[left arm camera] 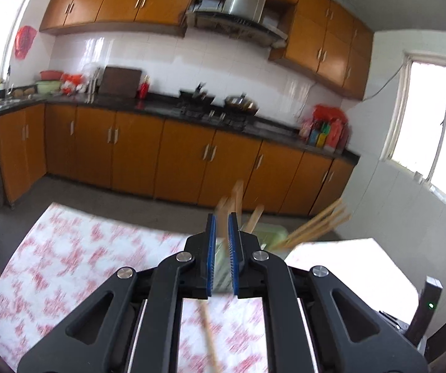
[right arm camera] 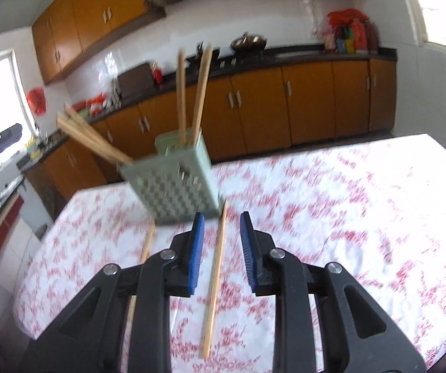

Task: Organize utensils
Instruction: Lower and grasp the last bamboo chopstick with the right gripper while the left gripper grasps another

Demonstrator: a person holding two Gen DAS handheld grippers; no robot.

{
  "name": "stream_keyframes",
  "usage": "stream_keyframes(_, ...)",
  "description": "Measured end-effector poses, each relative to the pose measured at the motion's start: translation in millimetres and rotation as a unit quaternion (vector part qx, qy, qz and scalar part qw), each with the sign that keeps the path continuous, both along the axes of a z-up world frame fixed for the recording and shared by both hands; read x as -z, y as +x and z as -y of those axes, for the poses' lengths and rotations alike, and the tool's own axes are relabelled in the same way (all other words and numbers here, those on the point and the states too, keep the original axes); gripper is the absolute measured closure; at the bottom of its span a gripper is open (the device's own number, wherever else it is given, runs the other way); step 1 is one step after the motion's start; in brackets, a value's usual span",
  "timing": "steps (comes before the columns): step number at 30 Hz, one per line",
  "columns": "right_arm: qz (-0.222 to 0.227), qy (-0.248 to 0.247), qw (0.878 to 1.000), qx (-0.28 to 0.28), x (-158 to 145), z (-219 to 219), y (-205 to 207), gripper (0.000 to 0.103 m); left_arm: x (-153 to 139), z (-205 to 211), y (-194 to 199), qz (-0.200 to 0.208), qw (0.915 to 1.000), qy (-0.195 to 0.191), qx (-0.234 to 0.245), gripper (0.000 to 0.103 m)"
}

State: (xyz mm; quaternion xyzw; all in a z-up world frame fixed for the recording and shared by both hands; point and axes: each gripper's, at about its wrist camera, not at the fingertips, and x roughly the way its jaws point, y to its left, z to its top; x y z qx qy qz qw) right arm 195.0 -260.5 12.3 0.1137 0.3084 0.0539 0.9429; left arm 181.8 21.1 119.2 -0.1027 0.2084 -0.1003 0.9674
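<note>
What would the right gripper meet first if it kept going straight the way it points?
Probably the chopstick lying on the tablecloth between the right gripper fingers; the green holder lies beyond, though blur leaves depth unclear.

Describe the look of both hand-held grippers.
The left hand-held gripper and right hand-held gripper match: matte black linkage arms with triangular cut-outs, round silver pivot pins, and flat fingers faced with ridged blue pads. No cables or sleeves are visible.

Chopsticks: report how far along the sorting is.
Done: several chopsticks stand in the green holder. In hand: nothing; the right gripper is open around one chopstick on the table. Left: that one and another beside it.
</note>
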Motion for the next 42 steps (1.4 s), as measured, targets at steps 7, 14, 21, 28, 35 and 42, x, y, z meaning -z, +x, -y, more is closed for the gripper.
stream_keyframes(7,-0.108,-0.028,0.993,-0.044,71,-42,18,0.078,88,-12,8,-0.107,0.9933,0.041,-0.014,0.094)
stream_keyframes(14,-0.133,-0.073,0.988,-0.037,104,-54,17,0.088,136,-13,10,-0.162,0.986,0.039,-0.003,0.071)
stream_keyframes(21,-0.134,-0.066,0.988,0.029,101,-14,28,0.095,155,4,13,-0.175,0.9836,0.037,0.025,0.066)
stream_keyframes(28,-0.144,-0.041,0.979,0.138,99,52,35,0.095,176,40,21,-0.199,0.9762,0.073,0.047,0.065)
stream_keyframes(35,-0.141,-0.046,0.981,0.123,100,51,33,0.095,197,65,33,-0.22,0.9679,0.113,0.044,0.066)
stream_keyframes(42,-0.137,-0.049,0.986,0.086,98,25,42,0.095,201,52,42,-0.22,0.9678,0.123,0.006,0.095)
